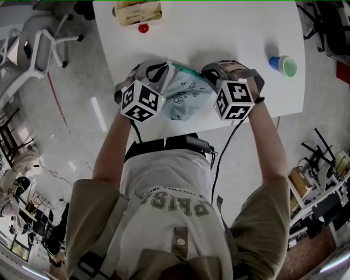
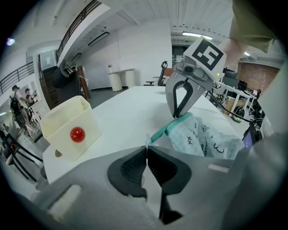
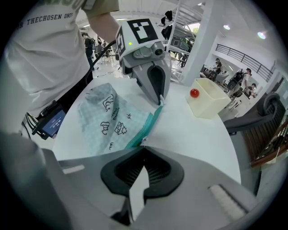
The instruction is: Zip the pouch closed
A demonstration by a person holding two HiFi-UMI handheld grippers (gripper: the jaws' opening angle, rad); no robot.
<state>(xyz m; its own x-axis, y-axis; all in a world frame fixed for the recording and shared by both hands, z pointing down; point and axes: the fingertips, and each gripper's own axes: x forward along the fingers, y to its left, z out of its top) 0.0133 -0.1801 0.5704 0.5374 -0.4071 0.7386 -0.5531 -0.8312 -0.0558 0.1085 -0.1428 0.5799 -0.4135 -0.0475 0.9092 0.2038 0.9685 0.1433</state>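
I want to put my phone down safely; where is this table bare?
Bare: the table's middle, between the cream box and the pouch, and the stretch from the pouch to the blue cup. Crowded: the near edge, where the left gripper and right gripper clamp the pouch.

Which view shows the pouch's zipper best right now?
Right gripper view: the teal zipper runs long and unobstructed. The left gripper view shows a shorter stretch of zipper; the head view shows only a sliver.

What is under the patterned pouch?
The white table, which shows all round the pouch; the patch beneath is covered. The left gripper and right gripper pinch the ends of its zipper.
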